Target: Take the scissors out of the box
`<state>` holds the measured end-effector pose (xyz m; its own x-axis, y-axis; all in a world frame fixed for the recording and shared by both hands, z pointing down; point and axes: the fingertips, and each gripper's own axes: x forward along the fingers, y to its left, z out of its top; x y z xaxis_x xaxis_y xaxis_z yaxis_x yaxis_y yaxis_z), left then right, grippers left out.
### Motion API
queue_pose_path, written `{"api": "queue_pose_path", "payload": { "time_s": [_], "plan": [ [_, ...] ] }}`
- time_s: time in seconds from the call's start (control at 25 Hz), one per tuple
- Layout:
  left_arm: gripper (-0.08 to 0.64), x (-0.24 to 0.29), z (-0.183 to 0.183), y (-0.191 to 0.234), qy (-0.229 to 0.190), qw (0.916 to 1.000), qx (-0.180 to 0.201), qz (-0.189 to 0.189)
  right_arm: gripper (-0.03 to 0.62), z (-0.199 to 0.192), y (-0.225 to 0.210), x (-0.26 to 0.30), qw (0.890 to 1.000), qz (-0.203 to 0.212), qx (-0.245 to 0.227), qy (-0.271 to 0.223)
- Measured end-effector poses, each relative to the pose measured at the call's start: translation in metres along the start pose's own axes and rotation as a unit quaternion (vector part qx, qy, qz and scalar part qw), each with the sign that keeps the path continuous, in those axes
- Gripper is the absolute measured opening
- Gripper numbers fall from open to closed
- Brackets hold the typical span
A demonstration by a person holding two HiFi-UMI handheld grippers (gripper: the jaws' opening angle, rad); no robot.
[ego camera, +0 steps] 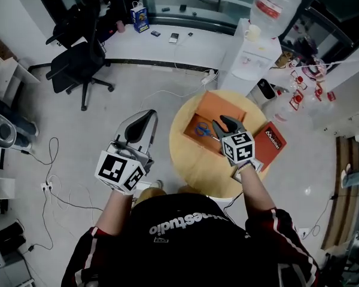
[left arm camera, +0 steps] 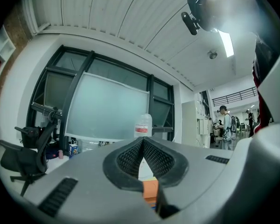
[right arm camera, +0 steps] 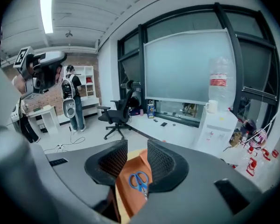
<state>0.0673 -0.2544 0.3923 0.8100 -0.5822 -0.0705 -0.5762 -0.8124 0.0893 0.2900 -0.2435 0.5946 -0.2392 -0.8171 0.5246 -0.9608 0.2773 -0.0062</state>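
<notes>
Risk, missed grip: The scissors (right arm camera: 140,181) lay flat on the floor of the box (ego camera: 220,108), so the jaws would probably have little height to bite on and could slip off the blue handles.
Risk, box shift: Nothing braced the box on the round table (ego camera: 194,169). A jaw catching a wall or scraping the floor could push or lift the box.
Risk, swinging blades: A pinch on one handle loop alone would likely let the blades pivot open or hang loose on the way out.
Risk, wall contact: The scissors lay near the box's left wall, which could block one jaw on the way down.
Right gripper (ego camera: 223,122): Jaws were spread apart and held nothing. The gripper hung over the open box. The scissors showed through the gap between the jaws, beyond the pads and apparently not touching them.
Left gripper (ego camera: 142,119): Jaw tips were pressed together with nothing pinched between them. It was held over the floor, left of the table and well apart from the box.
Task object location: The scissors were inside the box, not yet lifted.
</notes>
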Motion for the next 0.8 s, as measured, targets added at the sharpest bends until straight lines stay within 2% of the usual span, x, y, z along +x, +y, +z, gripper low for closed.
{"api": "queue_pose_path", "payload": {
  "time_s": [0.64,0.8],
  "plan": [
    [0.017,-0.004,-0.024,-0.002,0.03,0.9985,0.016,0.042,0.15,-0.087,0.008,0.073,0.992,0.062,-0.026,0.102],
    [0.017,-0.007,-0.031,-0.001,0.038,0.9978,0.006,0.054,0.15,-0.107,0.008,0.084,0.988,0.071,-0.035,0.129]
  ]
}}
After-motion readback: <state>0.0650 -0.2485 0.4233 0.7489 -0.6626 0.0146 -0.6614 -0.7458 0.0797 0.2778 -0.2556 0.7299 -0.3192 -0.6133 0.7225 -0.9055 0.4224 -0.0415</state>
